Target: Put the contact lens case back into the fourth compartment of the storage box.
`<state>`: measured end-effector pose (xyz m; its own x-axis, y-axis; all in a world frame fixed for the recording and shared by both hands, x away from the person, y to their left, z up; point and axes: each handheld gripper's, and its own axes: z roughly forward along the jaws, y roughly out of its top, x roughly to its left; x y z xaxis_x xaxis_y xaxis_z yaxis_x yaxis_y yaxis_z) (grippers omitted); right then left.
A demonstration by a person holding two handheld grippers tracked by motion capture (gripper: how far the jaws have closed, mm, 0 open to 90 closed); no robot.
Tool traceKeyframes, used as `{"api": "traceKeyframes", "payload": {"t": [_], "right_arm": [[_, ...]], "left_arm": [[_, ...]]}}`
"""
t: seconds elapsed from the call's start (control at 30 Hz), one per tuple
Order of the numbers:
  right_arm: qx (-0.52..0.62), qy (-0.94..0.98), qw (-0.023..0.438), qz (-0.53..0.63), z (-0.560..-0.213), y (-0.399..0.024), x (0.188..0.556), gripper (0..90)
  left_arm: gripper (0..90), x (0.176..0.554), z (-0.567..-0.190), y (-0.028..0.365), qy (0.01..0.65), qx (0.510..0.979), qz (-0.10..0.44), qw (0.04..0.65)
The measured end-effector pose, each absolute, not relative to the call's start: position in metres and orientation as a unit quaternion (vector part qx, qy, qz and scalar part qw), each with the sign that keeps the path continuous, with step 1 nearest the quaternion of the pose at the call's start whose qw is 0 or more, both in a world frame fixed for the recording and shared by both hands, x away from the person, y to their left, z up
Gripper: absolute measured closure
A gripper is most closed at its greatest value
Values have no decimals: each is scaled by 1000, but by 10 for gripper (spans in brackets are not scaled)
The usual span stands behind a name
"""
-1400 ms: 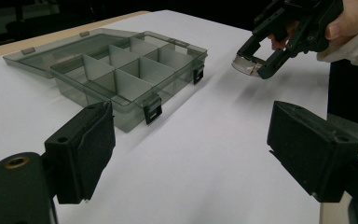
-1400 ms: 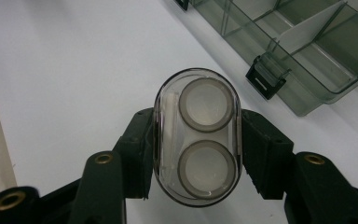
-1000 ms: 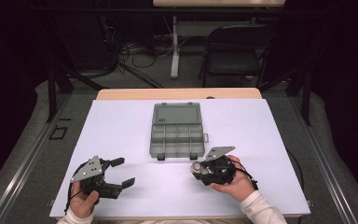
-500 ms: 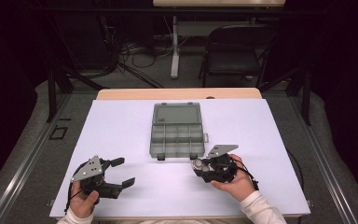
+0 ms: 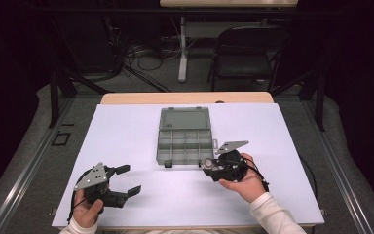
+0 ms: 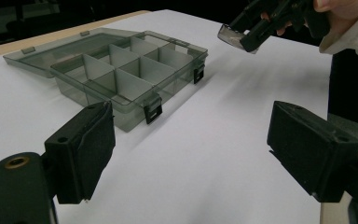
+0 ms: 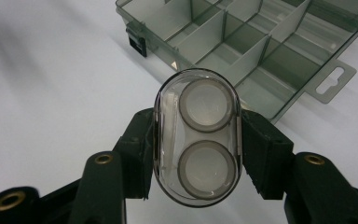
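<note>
box [image 7: 242, 42] far end cut off | clear case [image 7: 196, 137] contents unclear

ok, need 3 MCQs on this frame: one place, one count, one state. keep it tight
1. Where does the organizer box lie relative to the right gripper?
A. On its far side
B. Between it and the person
C. Off the table

2. How many round discs show in the clear capsule?
A. One
B. Two
C. Four

3. What state is the left gripper in?
A. Shut on the capsule
B. Shut on nothing
C. Open, holding nothing

Answers:
1 A: the high view shows the box just beyond that gripper.
2 B: the right gripper view shows two stacked rings.
3 C: the left gripper view shows the pads wide apart over bare table.
</note>
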<state>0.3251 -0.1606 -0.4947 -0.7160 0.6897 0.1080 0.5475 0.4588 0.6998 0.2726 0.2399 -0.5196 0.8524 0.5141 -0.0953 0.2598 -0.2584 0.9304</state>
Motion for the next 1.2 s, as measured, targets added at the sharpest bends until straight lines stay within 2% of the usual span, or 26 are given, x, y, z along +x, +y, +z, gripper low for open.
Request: {"api": "traceKeyframes", "payload": {"t": [0.67,1.2], "right_arm": [[399,841,97,353,-461,-148,370,484],[413,842,96,333,-458,-138,397,484]], "left_arm": [[156,273,-520,240,245,784,114,559],[155,272,-519,240,244,785,114,558]]}}
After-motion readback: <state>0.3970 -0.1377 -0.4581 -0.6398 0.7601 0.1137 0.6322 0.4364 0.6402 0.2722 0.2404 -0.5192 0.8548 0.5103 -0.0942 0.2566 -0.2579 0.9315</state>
